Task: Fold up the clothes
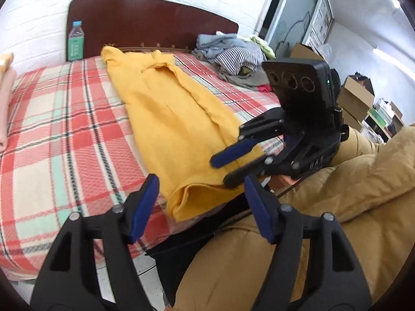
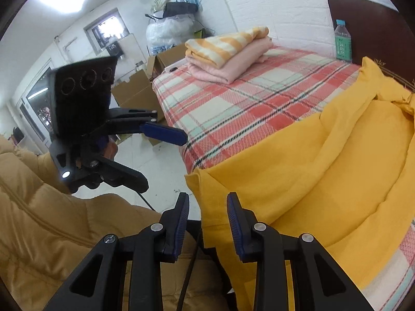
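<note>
Legible text: almost none.

1. Right hand-held gripper [image 1: 234, 167], black body, seen from the left wrist view: pale raised characters on its side, too blurred to read with certainty.
2. Water bottle [image 1: 75, 41], standing at the far left of the bed against the headboard [image 1: 145, 23]: green label [image 2: 342, 46] carried white print, too small and soft to make out in either view.
3. Papers [image 1: 323, 18] posted on the far right door or window panel: printed lines were present, none readable.

No brand, number or sign could be read elsewhere.
</note>
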